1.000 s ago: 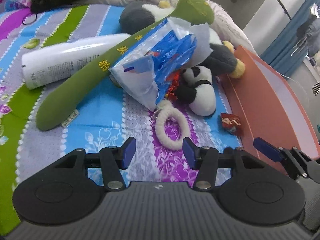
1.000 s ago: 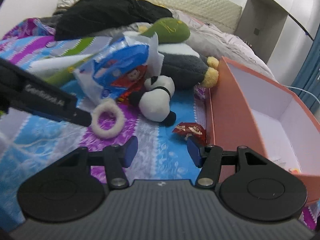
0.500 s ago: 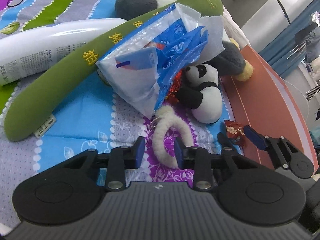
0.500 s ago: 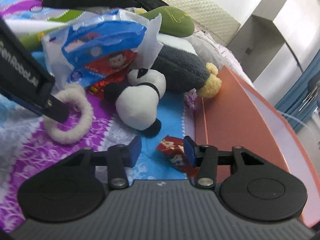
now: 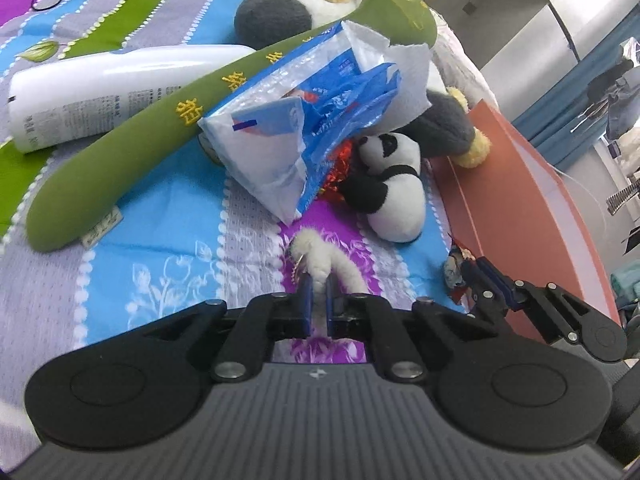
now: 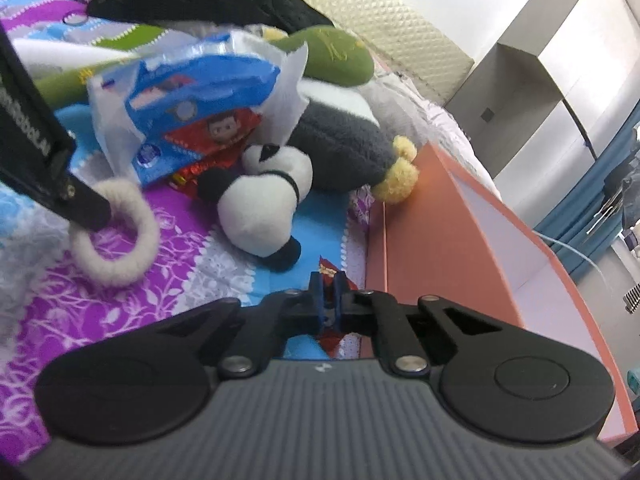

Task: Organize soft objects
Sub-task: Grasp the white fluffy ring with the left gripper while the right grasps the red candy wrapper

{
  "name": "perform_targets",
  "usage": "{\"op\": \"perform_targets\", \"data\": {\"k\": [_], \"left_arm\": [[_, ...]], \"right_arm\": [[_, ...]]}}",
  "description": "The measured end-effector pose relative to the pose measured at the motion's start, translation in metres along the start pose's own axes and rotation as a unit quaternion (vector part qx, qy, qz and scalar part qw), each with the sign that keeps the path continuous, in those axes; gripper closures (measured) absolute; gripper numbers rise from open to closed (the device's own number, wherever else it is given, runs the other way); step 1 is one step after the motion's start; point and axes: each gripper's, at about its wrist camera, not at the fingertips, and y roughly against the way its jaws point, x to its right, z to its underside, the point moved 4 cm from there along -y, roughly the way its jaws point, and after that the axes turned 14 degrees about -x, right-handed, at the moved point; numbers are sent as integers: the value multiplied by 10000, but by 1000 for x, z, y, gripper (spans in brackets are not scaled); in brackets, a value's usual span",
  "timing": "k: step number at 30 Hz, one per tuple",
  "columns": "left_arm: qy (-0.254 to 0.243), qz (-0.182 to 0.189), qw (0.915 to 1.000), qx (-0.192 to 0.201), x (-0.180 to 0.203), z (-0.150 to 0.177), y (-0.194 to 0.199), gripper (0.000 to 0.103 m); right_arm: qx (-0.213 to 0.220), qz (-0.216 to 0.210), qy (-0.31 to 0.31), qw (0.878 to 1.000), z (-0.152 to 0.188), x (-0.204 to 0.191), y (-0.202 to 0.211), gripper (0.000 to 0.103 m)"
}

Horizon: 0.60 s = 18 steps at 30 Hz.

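Left claw [image 5: 318,294] pinching fluffy ring [image 5: 320,264], lower centre: light, squashy, compresses easily. Right claw [image 6: 329,300] nipping red wrapper [image 6: 329,273]: thin, crinkly, slippery.

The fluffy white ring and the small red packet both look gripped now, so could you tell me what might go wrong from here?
1. The left gripper pinches only a thin part of the fluffy ring, so it may slip out when lifted.
2. The right gripper pinches the red packet close beside the orange box wall; it may snag there.

Yellow embroidered characters, unreadable, run along the green plush [image 5: 132,160].
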Motion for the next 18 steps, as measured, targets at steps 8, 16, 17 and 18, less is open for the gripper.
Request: {"op": "perform_targets", "data": {"k": [8,16,17,18], "left_arm": [[214,22,9997,63,-1,28,31,95],[231,-88,9997,-6,-2,64,50,95],[226,-114,9997,-27,-3,67,51,95],[216,-167,9996,-70,-5,70,50,95]], "right_arm": [[220,-175,144,9995,14,4,46,95],[337,-620,606,9957,43,-9,90,95],[357,-682,665,9948,46,-11,95,95],[378,-796,718,9935,50,-15,100,95]]}}
